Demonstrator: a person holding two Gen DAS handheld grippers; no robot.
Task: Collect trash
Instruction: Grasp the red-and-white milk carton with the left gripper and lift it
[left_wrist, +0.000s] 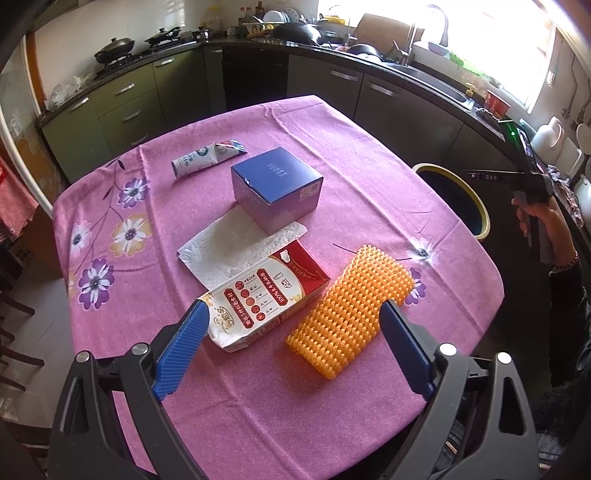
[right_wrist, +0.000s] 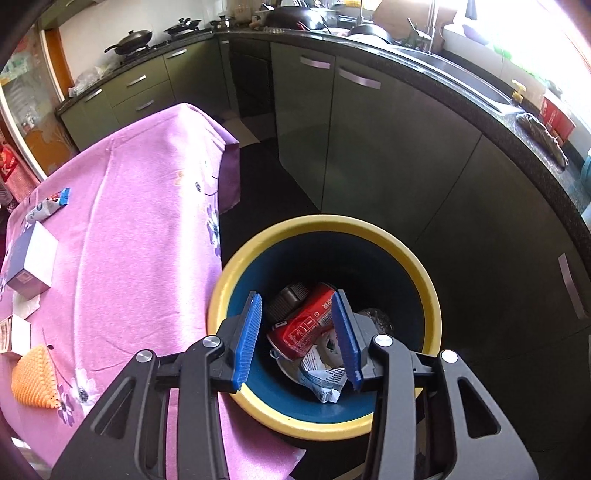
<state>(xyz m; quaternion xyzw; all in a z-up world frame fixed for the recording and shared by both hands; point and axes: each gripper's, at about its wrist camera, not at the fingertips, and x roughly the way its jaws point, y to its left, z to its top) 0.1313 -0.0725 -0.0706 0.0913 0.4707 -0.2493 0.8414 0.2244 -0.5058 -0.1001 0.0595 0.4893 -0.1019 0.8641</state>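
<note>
The right hand-held gripper (right_wrist: 301, 338) hangs over the yellow-rimmed bin (right_wrist: 424, 280) with its jaws apart and nothing between them; below it in the bin lie a red can (right_wrist: 306, 325) and a crumpled wrapper (right_wrist: 321, 376); this looks like the drop-off step, done; beside the bin, on the pink-clothed surface (left_wrist: 351, 147), trash remains: a red-and-white carton (left_wrist: 266, 299), an orange studded mat (left_wrist: 351, 299), a paper towel (left_wrist: 218, 251), a blue box (left_wrist: 277, 184) and a squeezed tube (left_wrist: 207, 157); the left hand-held gripper (left_wrist: 291, 325) stands wide apart, empty, over carton and mat; next, probably, lower it onto one piece and close
</note>
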